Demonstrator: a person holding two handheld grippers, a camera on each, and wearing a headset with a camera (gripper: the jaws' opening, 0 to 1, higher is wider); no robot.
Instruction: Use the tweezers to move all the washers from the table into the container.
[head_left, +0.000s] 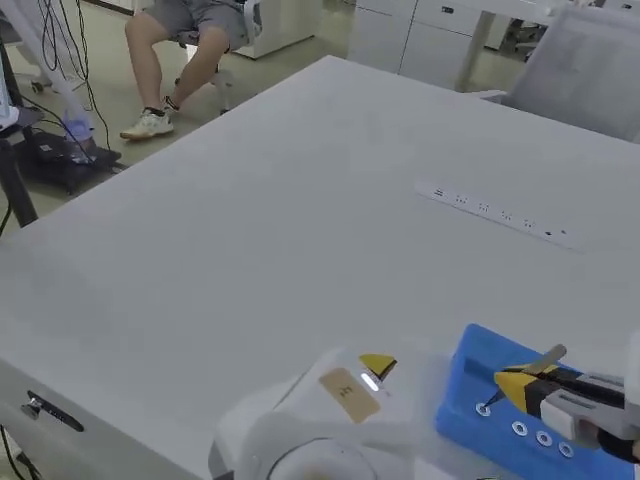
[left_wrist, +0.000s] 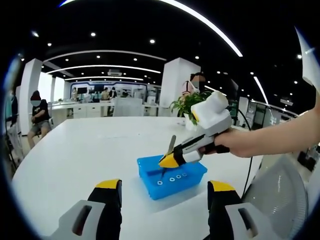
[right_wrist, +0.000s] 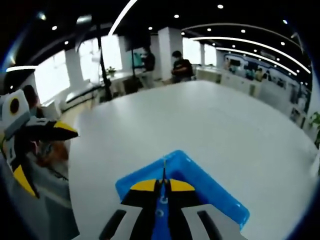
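A broad white table (head_left: 300, 220) takes up most of the head view. It carries a flush power strip (head_left: 495, 212) towards its far side. Beyond the far corner a seated person (head_left: 185, 40) shows from the waist down, near cables (head_left: 60, 60) trailing to the floor. The two gripper views show more of the room: an open-plan office with long ceiling light strips, recessed spots, white pillars and more desks with people at them. A potted plant (left_wrist: 186, 104) stands behind the table.

The blue container (left_wrist: 150, 189) sits on the table near the person's own edge. The left gripper view shows it most plainly, with four washers (left_wrist: 171, 178) lying inside. Above them the right gripper (left_wrist: 167, 161), held in a hand (left_wrist: 242, 142), has its fingers clenched on the tweezers (left_wrist: 171, 144), whose tips reach down into the container. I cannot tell whether the tips carry a washer. The left gripper (left_wrist: 164, 186) has its fingers spread wide with nothing between them, short of the container's near wall.

The right gripper view looks along the closed fingers, with the tweezers a thin line over the blue floor and the left gripper at the view's left edge. In the head view the left gripper's white body lies just beside the container.
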